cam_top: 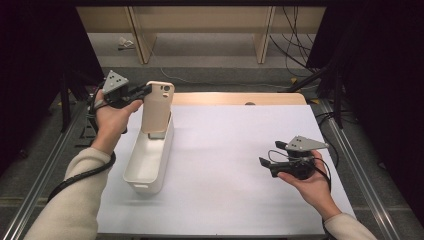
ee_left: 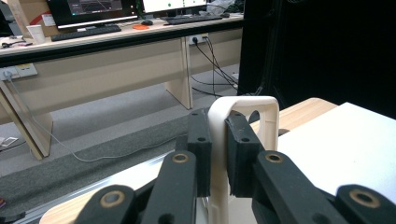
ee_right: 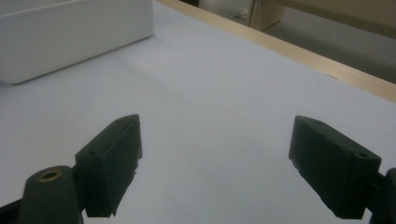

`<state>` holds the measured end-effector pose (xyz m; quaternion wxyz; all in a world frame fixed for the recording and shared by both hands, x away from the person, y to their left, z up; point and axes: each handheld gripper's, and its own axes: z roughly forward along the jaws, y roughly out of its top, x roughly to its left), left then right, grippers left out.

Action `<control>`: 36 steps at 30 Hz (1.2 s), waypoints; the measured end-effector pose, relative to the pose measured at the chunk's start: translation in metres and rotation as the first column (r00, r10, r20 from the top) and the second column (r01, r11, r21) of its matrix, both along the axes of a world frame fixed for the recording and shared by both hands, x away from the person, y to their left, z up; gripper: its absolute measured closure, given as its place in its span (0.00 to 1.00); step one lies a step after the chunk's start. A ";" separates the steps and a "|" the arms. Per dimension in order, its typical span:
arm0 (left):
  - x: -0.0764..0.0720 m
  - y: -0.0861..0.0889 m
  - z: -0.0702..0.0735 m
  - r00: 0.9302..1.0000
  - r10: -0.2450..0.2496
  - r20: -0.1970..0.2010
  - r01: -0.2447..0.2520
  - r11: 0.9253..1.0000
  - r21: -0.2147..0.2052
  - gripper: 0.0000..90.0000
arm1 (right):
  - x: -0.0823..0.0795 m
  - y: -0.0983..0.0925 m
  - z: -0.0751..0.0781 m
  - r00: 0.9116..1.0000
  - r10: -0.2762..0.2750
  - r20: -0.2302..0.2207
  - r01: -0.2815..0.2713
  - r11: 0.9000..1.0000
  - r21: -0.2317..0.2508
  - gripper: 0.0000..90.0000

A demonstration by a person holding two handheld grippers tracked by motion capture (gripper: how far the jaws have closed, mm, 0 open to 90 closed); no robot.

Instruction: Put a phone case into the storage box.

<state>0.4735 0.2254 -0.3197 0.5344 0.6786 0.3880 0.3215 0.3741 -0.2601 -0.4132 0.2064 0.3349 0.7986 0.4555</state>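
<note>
White table (cam_top: pixel 240 165) bears a bin (cam_top: pixel 150 167) at its left side. Left gripper (cam_top: pixel 146 90) is clamped on a phone case (cam_top: pixel 157 107), upright with its lower end inside the bin; lowering and release seemingly remain. Right gripper (cam_top: pixel 272 153) hovers apart, jaws wide, holding nothing.

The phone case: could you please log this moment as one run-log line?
left gripper: shut on phone case, lower end in white bin | right gripper: open, empty, above table
</note>
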 end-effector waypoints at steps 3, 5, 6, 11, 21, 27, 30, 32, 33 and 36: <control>0.002 0.002 -0.004 1.000 0.005 0.000 -0.005 1.000 0.003 0.91 | 0.000 0.000 0.000 1.000 0.000 -0.003 0.000 1.000 -0.001 0.20; 0.003 0.003 -0.006 1.000 0.008 0.005 -0.008 1.000 -0.002 0.91 | 0.000 0.000 0.000 1.000 0.000 -0.002 0.000 1.000 -0.003 0.20; 0.003 0.004 -0.007 1.000 0.011 0.007 -0.011 1.000 -0.007 0.91 | 0.000 0.000 0.000 1.000 0.000 -0.002 0.000 1.000 -0.004 0.20; 0.006 0.007 -0.012 1.000 0.013 0.007 -0.013 1.000 -0.012 0.91 | 0.000 0.000 -0.001 1.000 -0.002 -0.004 0.002 1.000 0.001 0.20; 0.011 0.008 -0.022 1.000 0.023 -0.004 -0.023 0.999 -0.033 0.91 | 0.000 0.000 0.000 1.000 -0.004 -0.005 0.004 1.000 0.002 0.20; 0.014 0.010 -0.026 0.999 0.030 -0.010 -0.030 0.999 -0.036 0.91 | 0.000 -0.001 0.000 1.000 -0.005 -0.006 0.005 1.000 0.005 0.20; 0.015 0.010 -0.029 0.999 0.030 -0.014 -0.031 0.999 -0.036 0.91 | 0.000 -0.001 0.000 1.000 -0.005 -0.005 0.005 1.000 0.005 0.20; 0.016 0.011 -0.031 0.999 0.031 -0.016 -0.032 0.999 -0.038 0.91 | 0.000 -0.001 0.000 1.000 -0.005 -0.005 0.005 1.000 0.006 0.20; 0.017 0.011 -0.032 0.999 0.031 -0.016 -0.032 0.999 -0.040 0.91 | 0.000 -0.001 0.000 1.000 -0.005 -0.005 0.005 1.000 0.006 0.20; 0.018 0.011 -0.036 0.999 0.034 -0.023 -0.035 0.999 -0.041 0.91 | 0.000 -0.001 0.000 1.000 -0.006 -0.006 0.006 1.000 0.006 0.20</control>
